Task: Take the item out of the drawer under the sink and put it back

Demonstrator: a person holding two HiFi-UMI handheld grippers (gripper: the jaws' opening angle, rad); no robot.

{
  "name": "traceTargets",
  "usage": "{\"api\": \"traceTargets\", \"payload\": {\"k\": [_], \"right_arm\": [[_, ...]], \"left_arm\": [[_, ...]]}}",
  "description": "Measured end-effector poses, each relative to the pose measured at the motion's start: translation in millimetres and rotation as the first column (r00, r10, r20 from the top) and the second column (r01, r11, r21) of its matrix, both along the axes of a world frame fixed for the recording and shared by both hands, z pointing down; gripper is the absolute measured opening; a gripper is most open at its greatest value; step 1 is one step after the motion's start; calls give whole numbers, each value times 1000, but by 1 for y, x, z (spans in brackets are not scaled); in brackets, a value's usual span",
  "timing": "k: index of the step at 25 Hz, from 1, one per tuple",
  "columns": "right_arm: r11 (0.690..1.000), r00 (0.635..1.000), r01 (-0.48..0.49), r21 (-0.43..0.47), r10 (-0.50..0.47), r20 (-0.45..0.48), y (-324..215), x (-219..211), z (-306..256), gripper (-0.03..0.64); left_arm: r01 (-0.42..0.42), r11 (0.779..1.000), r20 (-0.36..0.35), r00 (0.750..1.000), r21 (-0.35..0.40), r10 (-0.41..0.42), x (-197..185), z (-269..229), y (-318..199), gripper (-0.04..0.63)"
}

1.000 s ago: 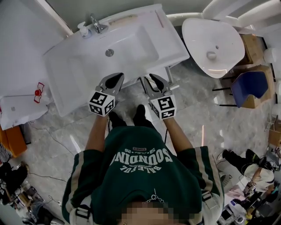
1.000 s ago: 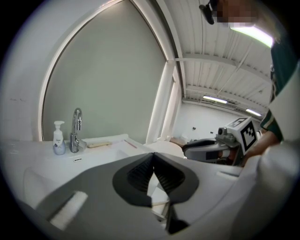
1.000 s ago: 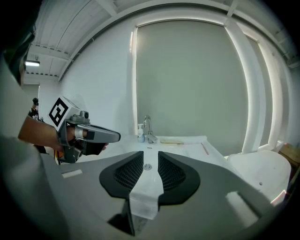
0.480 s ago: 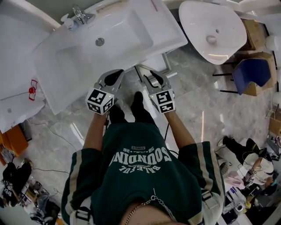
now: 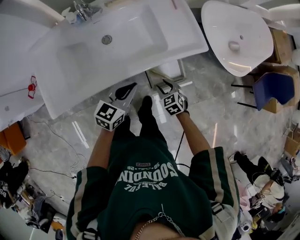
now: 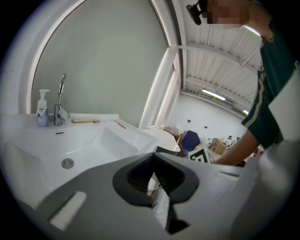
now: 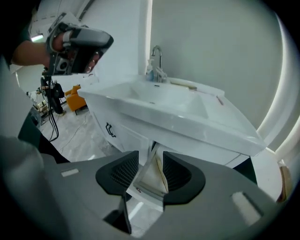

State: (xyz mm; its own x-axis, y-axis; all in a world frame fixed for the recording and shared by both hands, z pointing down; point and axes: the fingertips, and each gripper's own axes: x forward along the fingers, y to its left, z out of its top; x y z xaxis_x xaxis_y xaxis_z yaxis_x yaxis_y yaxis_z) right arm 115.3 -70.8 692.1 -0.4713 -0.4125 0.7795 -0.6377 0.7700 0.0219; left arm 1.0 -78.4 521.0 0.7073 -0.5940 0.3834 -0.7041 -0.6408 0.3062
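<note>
The white sink vanity stands in front of me. Below its front edge a white drawer is pulled out. My right gripper is at that drawer's front. Its jaws are opening, and the drawer's front edge lies in the gap between them without the pads pressing on it. The drawer's inside looks pale, and I cannot make out an item in it. My left gripper hangs left of the drawer, just off the sink's edge, shut and empty.
A tap and a soap bottle stand at the sink's back. A second white basin is to the right, with a blue chair beyond it. Cables trail over the marble floor at left. My legs stand close to the vanity.
The drawer shows farther out from under the sink. My right gripper has drawn back with it and its jaws have spread. My left gripper has dropped away from the sink's edge.
</note>
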Motion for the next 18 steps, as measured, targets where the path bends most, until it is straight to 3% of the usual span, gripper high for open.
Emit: {"api": "traceTargets", "payload": {"k": [6,13,18], "right_arm": [[996,991,63,-58,-69,-115,-9,19,65,140],[983,970,146,-111,-164,-179,-24,25,123,152],[974,949,177,-144,-208,-238,-37,18,166,153]], "left_arm": [[19,1000,0,1000,-24,-19,6,28,6,50],[74,995,24,997,-70,-73,4,65,18,51],[115,989,40,993,-91,-111,-17,90,24,49]]}}
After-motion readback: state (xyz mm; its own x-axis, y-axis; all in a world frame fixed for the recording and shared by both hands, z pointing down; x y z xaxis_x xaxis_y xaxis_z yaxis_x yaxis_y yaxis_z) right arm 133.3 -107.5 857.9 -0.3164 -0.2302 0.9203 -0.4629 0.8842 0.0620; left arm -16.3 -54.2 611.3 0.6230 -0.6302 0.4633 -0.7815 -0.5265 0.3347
